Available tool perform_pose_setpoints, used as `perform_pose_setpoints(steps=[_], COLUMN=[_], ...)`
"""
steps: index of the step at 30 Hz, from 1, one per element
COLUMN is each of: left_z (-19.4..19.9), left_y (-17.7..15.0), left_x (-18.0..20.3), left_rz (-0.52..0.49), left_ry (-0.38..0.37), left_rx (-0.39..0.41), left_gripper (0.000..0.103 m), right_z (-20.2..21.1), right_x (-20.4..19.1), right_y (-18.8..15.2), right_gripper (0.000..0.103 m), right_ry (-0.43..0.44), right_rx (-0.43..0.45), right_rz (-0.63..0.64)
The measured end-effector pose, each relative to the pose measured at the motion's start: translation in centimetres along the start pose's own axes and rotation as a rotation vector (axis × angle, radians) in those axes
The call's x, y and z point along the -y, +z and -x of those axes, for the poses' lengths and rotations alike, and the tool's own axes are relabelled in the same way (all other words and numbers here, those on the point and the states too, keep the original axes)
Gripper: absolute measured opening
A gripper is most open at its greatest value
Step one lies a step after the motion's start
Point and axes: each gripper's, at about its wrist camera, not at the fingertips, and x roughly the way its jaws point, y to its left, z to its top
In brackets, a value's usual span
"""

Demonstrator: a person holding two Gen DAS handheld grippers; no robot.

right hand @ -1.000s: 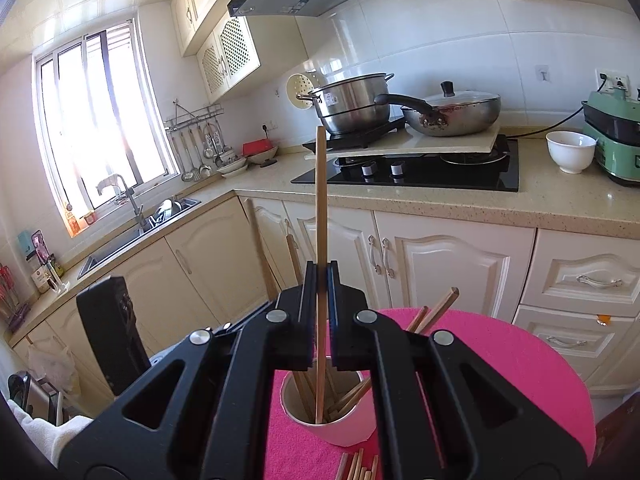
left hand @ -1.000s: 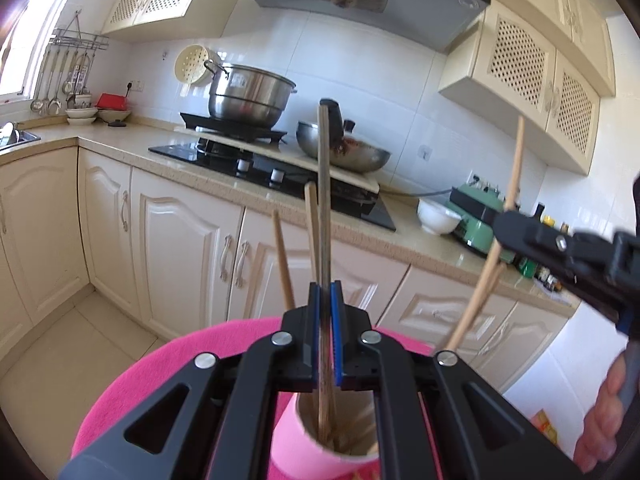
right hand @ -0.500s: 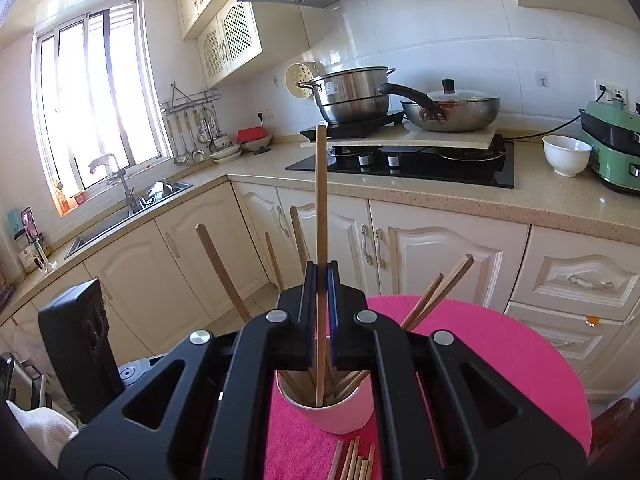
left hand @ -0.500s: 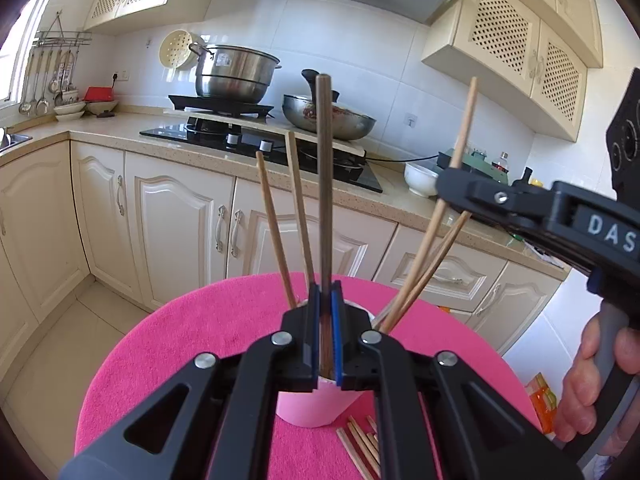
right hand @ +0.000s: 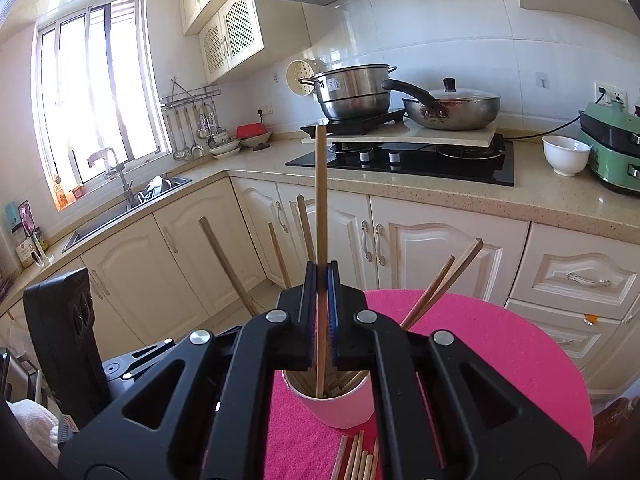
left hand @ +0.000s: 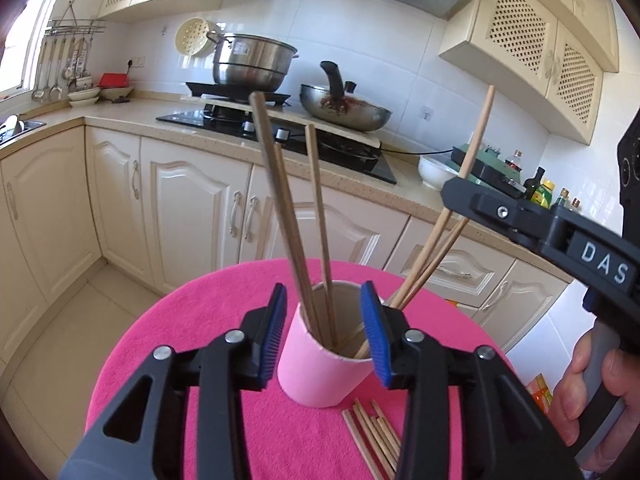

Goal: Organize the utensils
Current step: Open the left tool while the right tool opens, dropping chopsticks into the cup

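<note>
Nearest, loose wooden chopsticks [left hand: 374,436] lie in a flat bundle on the pink-covered round counter [left hand: 168,344], toward its near edge, their ends square-cut and pale brown. Just beyond them stands a pink cup [left hand: 320,364] with a pale inside, about mid-counter, holding several more chopsticks upright and fanned out: three [left hand: 296,232] lean toward the left in the left wrist view, two others [right hand: 440,280] slant to the right in the right wrist view.

The left tool [left hand: 323,334] has its blue-padded jaws parting, one on either side of the cup's rim, with nothing pressed between the pads. The right tool [right hand: 321,316] is pressed together on a single chopstick [right hand: 321,200], which stands upright with its lower end inside the cup. A person's hand [left hand: 592,392] grips that tool's handle at the right edge of the left wrist view.

Farther back, cream cabinets [right hand: 440,256] carry a stone worktop [right hand: 560,204] with a black hob [right hand: 420,160], a steel pot [right hand: 352,92], a wok [right hand: 452,108] and a white bowl [right hand: 566,154].
</note>
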Motion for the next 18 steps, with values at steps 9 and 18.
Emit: perform_pose_setpoints(steps=[9,18], left_z=[1.7,2.9], left_y=[-0.1,0.3], left_x=[-0.8,-1.7], left_rz=[-0.010,-0.028], left_ry=[0.094,0.148], left_rx=[-0.007,-0.019], left_gripper=[0.042,0.042], right_z=[-0.4,-1.5], right_x=[-0.8,-1.1], right_y=[-1.2,-2.6], right_gripper=[0.006,0.006], right_ry=[-0.037,-0.050], right_rx=[-0.015,-0.058], right_rz=[0.030,0.037])
